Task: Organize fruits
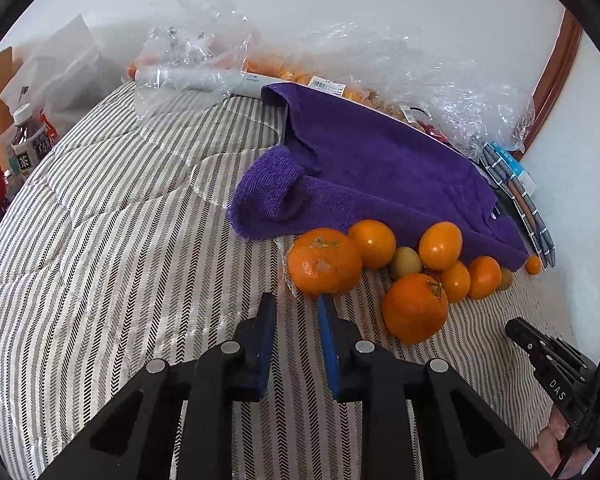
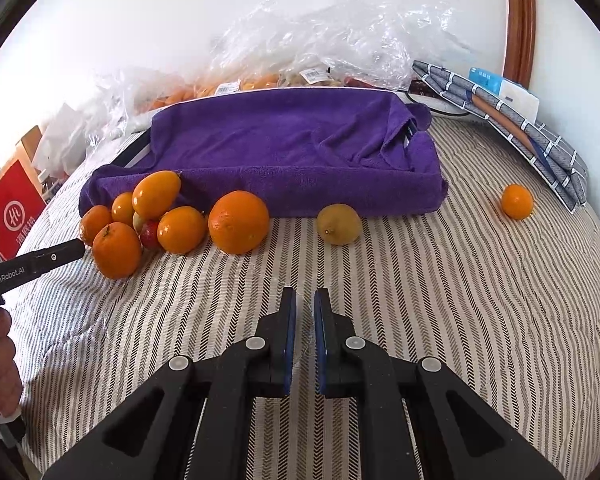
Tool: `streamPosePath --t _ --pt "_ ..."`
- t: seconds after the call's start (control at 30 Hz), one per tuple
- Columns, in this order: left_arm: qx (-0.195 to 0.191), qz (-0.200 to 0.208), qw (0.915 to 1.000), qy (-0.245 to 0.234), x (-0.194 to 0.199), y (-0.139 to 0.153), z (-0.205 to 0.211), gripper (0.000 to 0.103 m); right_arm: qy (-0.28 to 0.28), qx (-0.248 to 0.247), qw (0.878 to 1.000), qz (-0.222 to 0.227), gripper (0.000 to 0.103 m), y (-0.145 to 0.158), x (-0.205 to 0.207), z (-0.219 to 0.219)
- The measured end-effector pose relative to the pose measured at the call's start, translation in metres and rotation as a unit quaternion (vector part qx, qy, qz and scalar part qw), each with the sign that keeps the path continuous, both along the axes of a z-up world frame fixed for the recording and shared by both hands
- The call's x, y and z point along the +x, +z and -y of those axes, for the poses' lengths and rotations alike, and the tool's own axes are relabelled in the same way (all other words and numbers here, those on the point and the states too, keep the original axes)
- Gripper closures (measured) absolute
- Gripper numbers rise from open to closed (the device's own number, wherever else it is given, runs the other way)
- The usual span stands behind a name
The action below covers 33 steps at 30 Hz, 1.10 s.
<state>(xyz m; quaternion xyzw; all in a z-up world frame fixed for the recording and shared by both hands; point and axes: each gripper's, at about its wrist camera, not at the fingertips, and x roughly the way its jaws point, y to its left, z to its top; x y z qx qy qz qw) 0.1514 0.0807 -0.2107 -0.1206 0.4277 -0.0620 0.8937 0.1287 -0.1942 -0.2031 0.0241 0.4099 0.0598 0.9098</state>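
right view only: one lemon [image 2: 338,224], one stray orange [image 2: 517,201] | left hand-held gripper [image 1: 298,300]: pressed together, empty | right hand-held gripper [image 2: 305,300]: pressed together, empty

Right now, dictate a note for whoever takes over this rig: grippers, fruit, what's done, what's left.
Left gripper: shut, tips by the large orange, no fruit held.
Right gripper: shut, no fruit, over the striped quilt.
Fruit: orange pile against the purple towel; lemon and small orange lie apart.
Done: nothing visibly sorted.
Left: gather and group all fruit.
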Motion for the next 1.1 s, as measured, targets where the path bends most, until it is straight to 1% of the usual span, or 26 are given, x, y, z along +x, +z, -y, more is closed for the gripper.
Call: streamPosePath --t 0.1,0.17,0.23,0.27,0.43,0.5,0.57,0.63,0.7,0.83,0.9,0.93,0.97,1.0,1.03,1.07,1.1 --pt "-0.001 0.000 1.0000 0.003 -0.002 0.002 -0.004 0.082 -0.001 -0.001 1.000 0.003 0.094 0.001 -0.002 0.001" --pt "0.000 -0.002 1.0000 0.006 -0.004 0.003 -0.007 0.075 -0.001 -0.003 1.000 0.005 0.094 0.001 -0.004 0.002" --pt "-0.004 -0.004 1.0000 0.006 -0.006 0.002 -0.011 0.070 0.000 -0.002 1.000 0.006 0.094 0.001 -0.005 0.002" --pt "-0.006 -0.004 0.9999 0.009 -0.007 0.002 -0.013 0.069 0.000 -0.003 1.000 0.005 0.094 0.001 -0.005 0.002" --pt "-0.023 -0.007 0.9996 0.013 -0.005 0.003 -0.016 0.069 0.000 -0.001 1.000 0.005 0.094 0.001 -0.007 0.002" --pt "-0.033 -0.001 0.9995 -0.001 -0.002 0.005 -0.011 0.069 0.002 0.001 1.000 0.008 0.094 0.001 -0.008 0.002" --pt "-0.028 -0.007 0.9993 -0.021 0.003 0.006 -0.002 0.068 0.003 0.006 1.000 0.010 0.094 0.002 -0.009 0.003" --pt "-0.014 -0.008 0.9995 -0.028 0.008 0.005 0.008 0.068 0.004 0.010 1.000 0.010 0.094 0.002 -0.009 0.005" --pt "-0.005 -0.006 0.9996 -0.027 0.012 0.004 0.014 0.068 0.004 0.009 1.000 0.012 0.094 0.002 -0.009 0.007" --pt "-0.008 -0.002 0.9999 -0.013 0.022 0.003 0.020 0.065 -0.003 -0.001 1.000 0.022 0.094 0.007 -0.009 0.018" --pt "-0.008 0.001 0.9999 -0.008 0.025 0.002 0.020 0.065 -0.012 -0.002 1.000 0.028 0.093 0.010 -0.007 0.030" --pt "-0.012 0.005 0.9999 -0.007 0.026 0.002 0.020 0.065 -0.016 -0.004 0.999 0.029 0.090 0.011 -0.005 0.035" --pt "-0.015 0.008 0.9998 -0.005 0.026 0.002 0.019 0.065 -0.022 -0.006 0.999 0.030 0.083 0.012 -0.003 0.039" --pt "-0.019 0.010 0.9998 -0.004 0.027 0.001 0.018 0.065 -0.033 -0.012 0.999 0.033 0.077 0.014 -0.001 0.048" --pt "-0.022 0.013 0.9997 -0.004 0.026 0.000 0.016 0.065 -0.040 -0.016 0.998 0.036 0.068 0.014 0.000 0.053" --pt "-0.026 0.013 0.9996 -0.003 0.026 0.000 0.015 0.065 -0.053 -0.023 0.997 0.042 0.065 0.015 0.003 0.064" --pt "-0.029 0.012 0.9995 -0.002 0.026 0.000 0.013 0.065 -0.066 -0.029 0.996 0.046 0.065 0.016 0.005 0.072"
